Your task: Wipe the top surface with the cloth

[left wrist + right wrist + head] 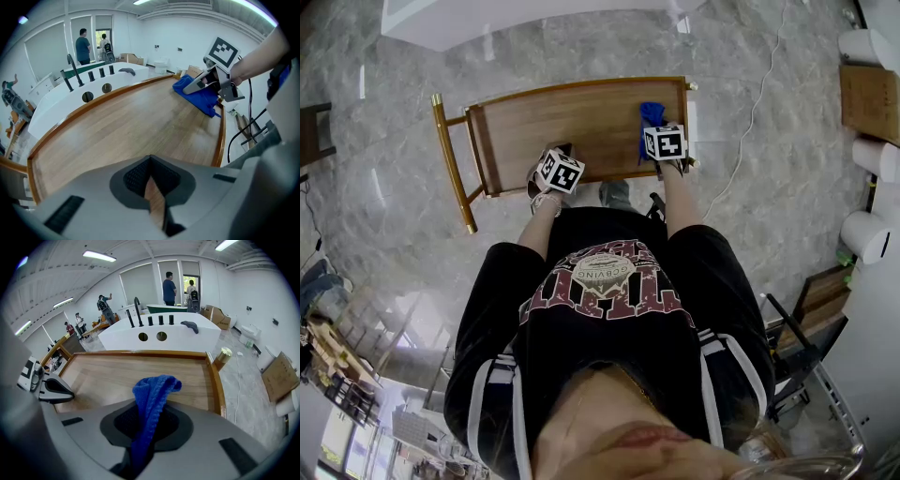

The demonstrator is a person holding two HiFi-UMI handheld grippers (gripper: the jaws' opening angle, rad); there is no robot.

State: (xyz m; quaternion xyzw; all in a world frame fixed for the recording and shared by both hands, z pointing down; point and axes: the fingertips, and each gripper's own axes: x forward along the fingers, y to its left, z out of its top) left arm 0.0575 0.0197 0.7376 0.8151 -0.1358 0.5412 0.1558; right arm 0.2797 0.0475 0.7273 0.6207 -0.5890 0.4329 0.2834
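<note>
At the right end of the top surface (553, 122), press the cloth (152, 392) clamped in your right gripper (146, 430) flat, sweep left, and lift the closed, empty left gripper (151, 185).

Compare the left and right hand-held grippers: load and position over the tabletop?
The left hand-held gripper has its jaws together and holds nothing; the right hand-held gripper is clamped on the blue cloth. The left one sits at the wooden top's near edge, toward the middle; the right one is at its right end, with the cloth lying on the wood. Both are low over the same top.
</note>
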